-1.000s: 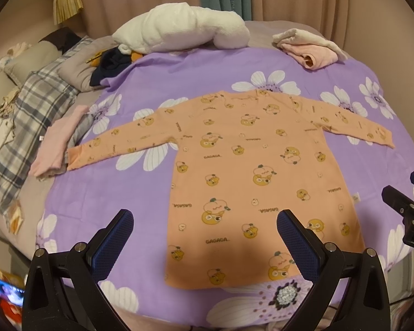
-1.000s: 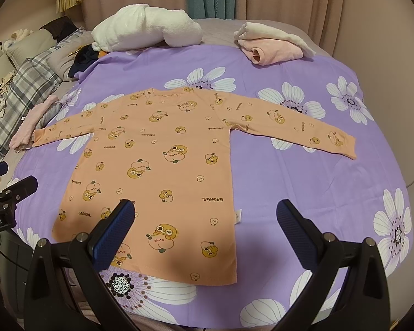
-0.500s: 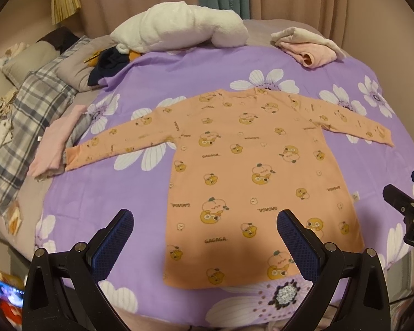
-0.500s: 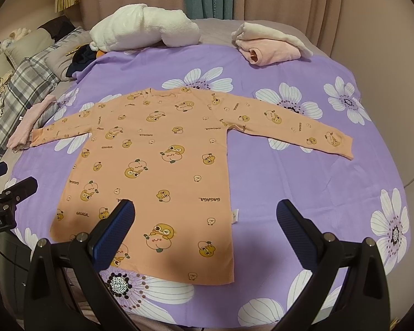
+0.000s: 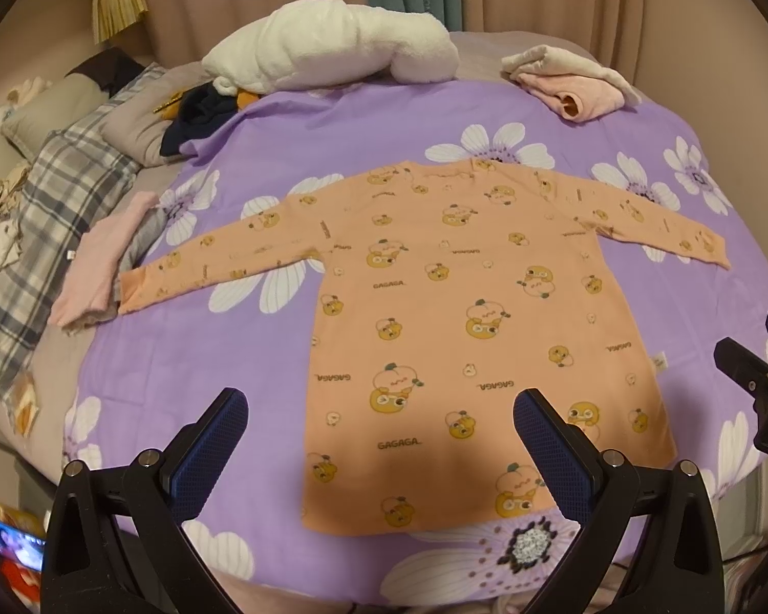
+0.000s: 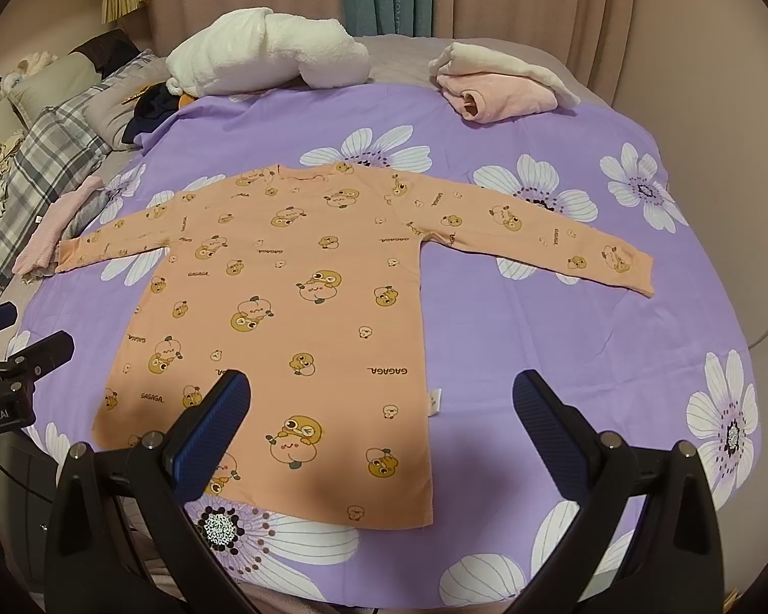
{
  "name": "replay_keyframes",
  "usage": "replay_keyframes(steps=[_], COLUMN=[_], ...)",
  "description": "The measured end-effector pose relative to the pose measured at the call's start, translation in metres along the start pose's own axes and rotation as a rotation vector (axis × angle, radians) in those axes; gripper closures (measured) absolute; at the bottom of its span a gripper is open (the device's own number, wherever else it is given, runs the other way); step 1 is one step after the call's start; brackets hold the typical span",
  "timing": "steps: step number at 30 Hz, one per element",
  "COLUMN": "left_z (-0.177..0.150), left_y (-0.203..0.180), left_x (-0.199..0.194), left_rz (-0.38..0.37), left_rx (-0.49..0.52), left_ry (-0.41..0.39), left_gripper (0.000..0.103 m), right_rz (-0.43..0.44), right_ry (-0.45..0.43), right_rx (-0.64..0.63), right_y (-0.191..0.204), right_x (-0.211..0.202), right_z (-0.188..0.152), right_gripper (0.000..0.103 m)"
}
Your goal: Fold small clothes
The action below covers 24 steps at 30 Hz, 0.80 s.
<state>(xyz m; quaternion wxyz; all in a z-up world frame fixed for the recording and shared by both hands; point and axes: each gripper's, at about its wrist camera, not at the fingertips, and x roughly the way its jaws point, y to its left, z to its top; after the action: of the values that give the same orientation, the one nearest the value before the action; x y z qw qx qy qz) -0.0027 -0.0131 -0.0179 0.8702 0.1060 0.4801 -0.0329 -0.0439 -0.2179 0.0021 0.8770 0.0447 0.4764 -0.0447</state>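
Observation:
An orange long-sleeved child's shirt (image 5: pixel 461 317) with a cartoon print lies flat on the purple flowered bedspread (image 5: pixel 189 373), both sleeves spread out and the hem toward me. It also shows in the right wrist view (image 6: pixel 292 317). My left gripper (image 5: pixel 381 409) is open and empty, above the hem's left part. My right gripper (image 6: pixel 381 404) is open and empty, above the hem's right corner. Neither touches the shirt.
A white fluffy blanket (image 5: pixel 333 56) and a folded pink and cream pile (image 5: pixel 573 84) lie at the far side. A small pink garment (image 5: pixel 102 261) and a plaid cover (image 5: pixel 30 235) lie at the left. The bedspread's near edge (image 6: pixel 384 583) is just below the hem.
Both views have shifted slightly; the shirt sits a little lower left in the frames. The shirt itself has not moved and both grippers stay open.

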Motion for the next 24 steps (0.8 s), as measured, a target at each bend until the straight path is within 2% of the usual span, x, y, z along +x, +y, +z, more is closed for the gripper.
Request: replay_keyframes(steps=[6,10,13,16,19,22,24], left_z=[-0.002,-0.004,-0.003,-0.003,-0.005,-0.007,-0.006], left_y=[-0.001,0.002,0.008,0.016,0.025,0.036,0.041], left_x=[0.002,0.016,0.031,0.052,0.072,0.087,0.092], left_rz=[-0.004,-0.065,-0.14,-0.277,-0.391,-0.473,-0.487], left_rx=[-0.004,-0.045,-0.11,-0.198,-0.29,-0.384,-0.406], left_ry=[0.01,0.029,0.098,0.171,0.19,0.173,0.15], left_gripper=[0.0,0.0,0.0,0.0,0.0,0.0,0.0], right_rz=[0.003,-0.026,0.023,0.125,0.185,0.207,0.158], right_ry=[0.002,0.023,0.033,0.068,0.118,0.133,0.107], right_rx=[0.003,-0.01,0.024,0.105,0.229,0.402,0.509], right_y=[0.0,-0.001,-0.01,-0.029,-0.061,-0.099,-0.131], right_x=[0.0,0.007,0.017,0.036,0.058,0.082,0.095], right_z=[0.0,-0.002,-0.004,-0.009,-0.019,-0.029,-0.034], right_gripper=[0.0,0.0,0.0,0.0,0.0,0.001,0.002])
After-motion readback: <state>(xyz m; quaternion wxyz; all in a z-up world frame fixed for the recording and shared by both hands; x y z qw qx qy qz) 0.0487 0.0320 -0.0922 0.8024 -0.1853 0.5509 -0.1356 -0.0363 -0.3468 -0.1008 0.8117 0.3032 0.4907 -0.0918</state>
